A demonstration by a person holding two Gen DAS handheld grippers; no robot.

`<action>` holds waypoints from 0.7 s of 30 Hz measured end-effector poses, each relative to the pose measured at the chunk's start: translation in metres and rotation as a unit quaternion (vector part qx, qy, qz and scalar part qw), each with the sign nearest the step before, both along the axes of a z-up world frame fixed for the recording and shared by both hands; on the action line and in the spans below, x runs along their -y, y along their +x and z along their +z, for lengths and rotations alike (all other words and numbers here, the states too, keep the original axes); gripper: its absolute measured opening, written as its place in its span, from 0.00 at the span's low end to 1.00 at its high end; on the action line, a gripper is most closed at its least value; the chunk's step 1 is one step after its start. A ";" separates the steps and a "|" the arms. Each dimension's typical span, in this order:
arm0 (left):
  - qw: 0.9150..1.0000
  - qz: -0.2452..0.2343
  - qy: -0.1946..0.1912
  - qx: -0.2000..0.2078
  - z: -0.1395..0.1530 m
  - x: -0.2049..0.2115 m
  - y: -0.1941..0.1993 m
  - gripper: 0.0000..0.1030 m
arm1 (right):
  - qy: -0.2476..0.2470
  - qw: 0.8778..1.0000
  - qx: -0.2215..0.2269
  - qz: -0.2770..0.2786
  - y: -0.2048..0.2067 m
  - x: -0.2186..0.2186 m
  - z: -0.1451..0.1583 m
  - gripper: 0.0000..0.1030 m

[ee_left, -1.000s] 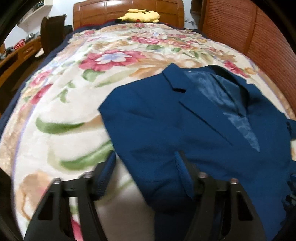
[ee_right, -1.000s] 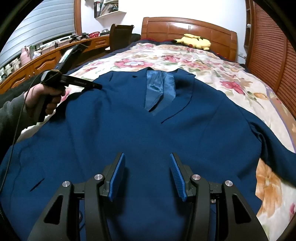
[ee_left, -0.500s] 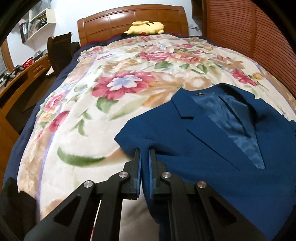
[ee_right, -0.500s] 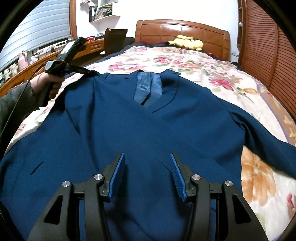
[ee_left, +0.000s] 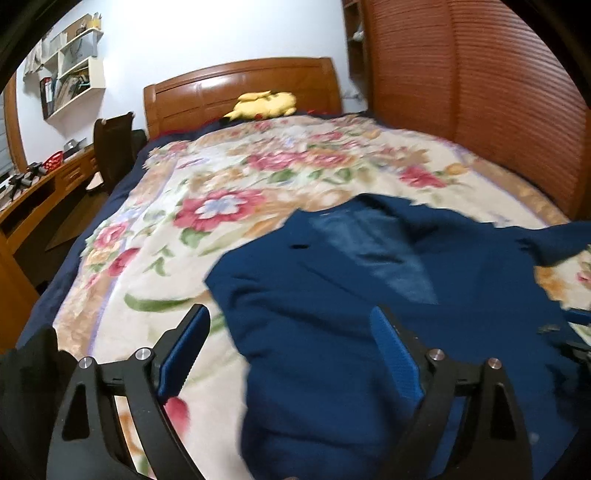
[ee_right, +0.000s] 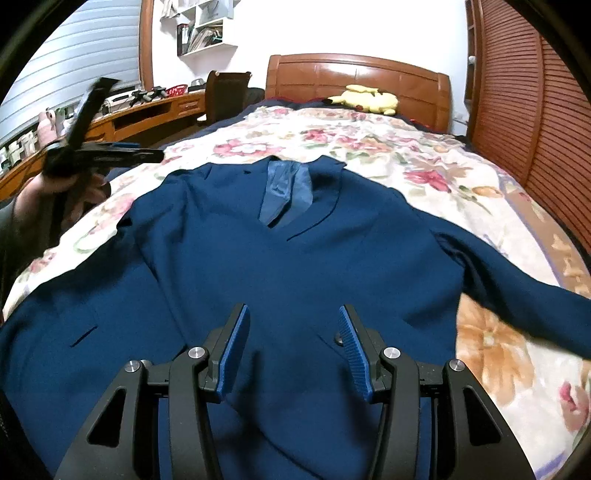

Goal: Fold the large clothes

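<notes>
A dark blue suit jacket (ee_right: 295, 258) lies front up on the floral bedspread (ee_right: 388, 147), lapels and lighter blue lining (ee_right: 284, 192) toward the headboard, sleeves spread to both sides. It also shows in the left wrist view (ee_left: 351, 295). My left gripper (ee_left: 291, 343) is open and empty above the jacket's left shoulder edge; in the right wrist view it (ee_right: 147, 155) hangs raised left of that shoulder. My right gripper (ee_right: 293, 339) is open and empty, low over the jacket's lower front.
A yellow plush toy (ee_right: 365, 99) lies by the wooden headboard (ee_right: 354, 74). A slatted wooden wardrobe (ee_right: 535, 92) lines the right side. A desk (ee_right: 129, 122) and chair (ee_right: 225, 96) stand on the left, with wall shelves (ee_right: 203, 29) above.
My left gripper, shut at the jacket's left shoulder edge half a second ago, has opened and lifted away. The jacket lies flatter. My right gripper has stayed open over the lower front.
</notes>
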State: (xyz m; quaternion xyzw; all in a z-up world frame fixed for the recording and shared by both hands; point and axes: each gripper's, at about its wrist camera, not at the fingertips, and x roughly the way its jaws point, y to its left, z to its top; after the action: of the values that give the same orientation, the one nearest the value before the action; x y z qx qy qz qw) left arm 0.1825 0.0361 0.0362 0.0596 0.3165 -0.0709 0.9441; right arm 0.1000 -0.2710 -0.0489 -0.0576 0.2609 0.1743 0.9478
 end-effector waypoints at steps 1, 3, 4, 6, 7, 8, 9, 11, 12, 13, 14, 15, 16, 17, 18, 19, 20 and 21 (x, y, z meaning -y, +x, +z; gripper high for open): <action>1.000 -0.002 -0.003 0.004 0.002 0.004 -0.005 0.87 | 0.001 1.000 0.003 -0.002 -0.002 0.000 0.001 0.50; 1.000 -0.008 -0.008 0.012 0.005 0.017 -0.024 0.87 | 0.001 1.000 0.010 -0.004 -0.006 0.001 0.003 0.50; 1.000 -0.011 -0.012 0.013 0.005 0.023 -0.030 0.87 | 0.001 1.000 0.013 -0.005 -0.007 0.001 0.004 0.50; 0.999 -0.026 -0.029 0.012 0.004 0.035 -0.046 0.87 | 0.003 1.000 0.017 -0.007 -0.009 0.002 0.003 0.50; 0.999 -0.033 -0.038 0.010 0.003 0.040 -0.052 0.87 | 0.003 1.000 0.018 -0.007 -0.010 0.002 0.003 0.50; 0.998 -0.040 -0.046 0.010 0.001 0.044 -0.058 0.87 | 0.002 1.000 0.019 -0.007 -0.011 0.003 0.002 0.50; 0.998 -0.043 -0.049 0.012 0.000 0.049 -0.063 0.87 | 0.002 1.000 0.020 -0.008 -0.012 0.004 0.001 0.50; 0.997 -0.049 -0.050 0.014 -0.005 0.060 -0.075 0.87 | 0.001 1.000 0.020 -0.010 -0.013 0.005 0.000 0.50; 0.997 -0.049 -0.051 0.014 -0.007 0.063 -0.079 0.87 | 0.000 1.000 0.019 -0.011 -0.013 0.006 0.000 0.50; 0.997 -0.050 -0.054 0.013 -0.009 0.067 -0.082 0.87 | 0.000 1.000 0.019 -0.012 -0.014 0.007 -0.001 0.50; 0.997 -0.052 -0.058 0.010 -0.012 0.071 -0.086 0.87 | 0.000 1.000 0.019 -0.013 -0.014 0.009 0.000 0.50; 0.997 -0.053 -0.060 0.009 -0.015 0.073 -0.089 0.87 | 0.002 1.000 0.018 -0.016 -0.014 0.010 0.000 0.50; 0.997 -0.052 -0.062 0.010 -0.017 0.074 -0.091 0.87 | 0.002 1.000 0.017 -0.017 -0.015 0.013 0.000 0.50; 0.997 -0.050 -0.063 0.012 -0.019 0.077 -0.095 0.87 | 0.002 1.000 0.018 -0.019 -0.015 0.014 0.001 0.50; 0.997 -0.049 -0.064 0.012 -0.022 0.080 -0.097 0.87 | 0.002 1.000 0.018 -0.022 -0.015 0.015 0.001 0.50; 0.997 -0.049 -0.066 0.013 -0.025 0.083 -0.098 0.87 | 0.003 1.000 0.019 -0.023 -0.017 0.017 0.002 0.50; 0.997 -0.045 -0.068 0.014 -0.028 0.085 -0.100 0.87 | 0.003 0.999 0.020 -0.024 -0.017 0.018 0.002 0.50; 0.996 -0.043 -0.072 0.015 -0.030 0.087 -0.102 0.87 | 0.003 0.999 0.021 -0.026 -0.018 0.018 0.002 0.50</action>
State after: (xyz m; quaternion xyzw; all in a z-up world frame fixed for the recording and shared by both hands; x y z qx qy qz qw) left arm 0.0808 -0.0508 0.0062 0.0056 0.2937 -0.1328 0.9466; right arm 0.0818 -0.2893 -0.0473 -0.0518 0.2420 0.1496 0.9573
